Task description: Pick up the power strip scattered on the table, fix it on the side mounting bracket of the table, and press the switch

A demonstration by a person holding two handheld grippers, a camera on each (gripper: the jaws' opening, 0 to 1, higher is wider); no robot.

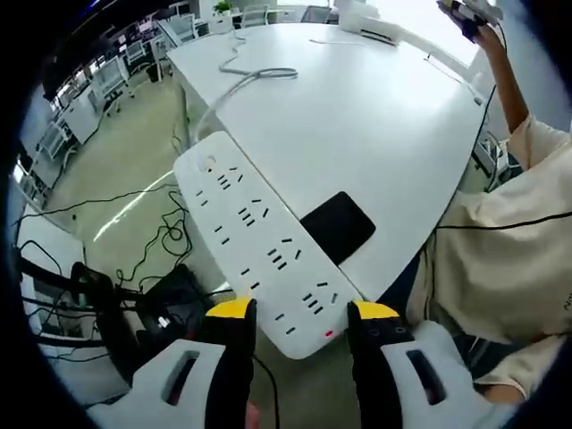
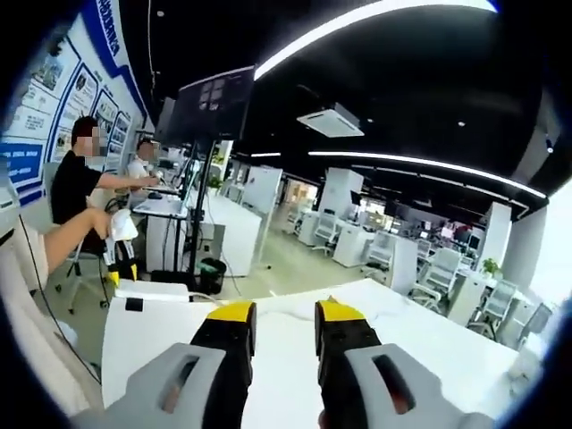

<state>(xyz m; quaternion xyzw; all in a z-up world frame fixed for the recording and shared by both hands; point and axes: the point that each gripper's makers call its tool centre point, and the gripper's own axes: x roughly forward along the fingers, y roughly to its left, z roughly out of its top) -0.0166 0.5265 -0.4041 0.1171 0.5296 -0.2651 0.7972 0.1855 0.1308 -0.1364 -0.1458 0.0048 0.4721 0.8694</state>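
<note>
In the left gripper view the white worktop (image 1: 375,116) fills the upper half, running from 11 o'clock across to 3 o'clock, its near edge slanting down toward 5 o'clock. Along that edge lies the long white power strip (image 1: 259,241), stretching from about 10 o'clock down to 6 o'clock, partly overhanging the floor side, with rows of sockets and a small red light near its lower end. The left gripper (image 1: 299,317) has its yellow-tipped jaws spread wide on either side of that lower end; whether they touch the casing I cannot tell. Just beside the strip at 4 o'clock, a flat black rectangle (image 1: 338,225) sits on the worktop. The strip's pale cable (image 1: 255,76) loops away toward 12 o'clock. At 3 o'clock stands a person in a pale shirt (image 1: 500,259), one arm raised. Black cords (image 1: 156,241) tangle on the floor at 8 o'clock.

In the right gripper view the right gripper (image 2: 284,315) is held above a white worktop (image 2: 143,331), jaws parted by a narrow gap with nothing between them. A dark monitor (image 2: 207,105) on a stand rises at 11 o'clock, and two seated people (image 2: 76,183) are at 9 o'clock.
</note>
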